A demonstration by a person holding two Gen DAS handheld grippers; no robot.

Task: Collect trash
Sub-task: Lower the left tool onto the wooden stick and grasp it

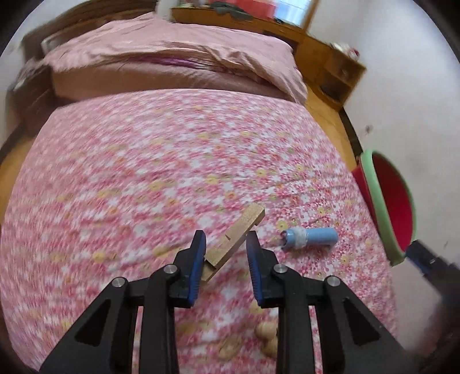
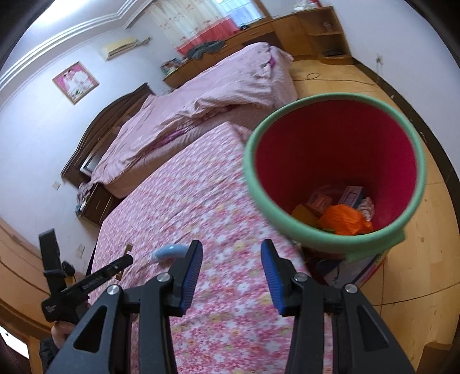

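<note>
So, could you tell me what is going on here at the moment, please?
A person is clearing trash off a bed with floral sheets, holding tongs in each hand. The left tongs have a wooden piece between their tips. The right tongs are open and empty, beside the red bin with a green rim, which already holds some rubbish. A blue tube lies on the sheets.

- You get soft, even daylight in both views; it comes from the window (image 2: 244, 11) at 12 o'clock, which is blown out white.
- Motion blur smears the floral bedspread (image 1: 143, 172) across your left view, worst toward 9 o'clock.
- Fisheye distortion bends the walls, and black vignette fills the corners.
- The bin rim (image 2: 250, 172) looks soft and smeared.
</note>
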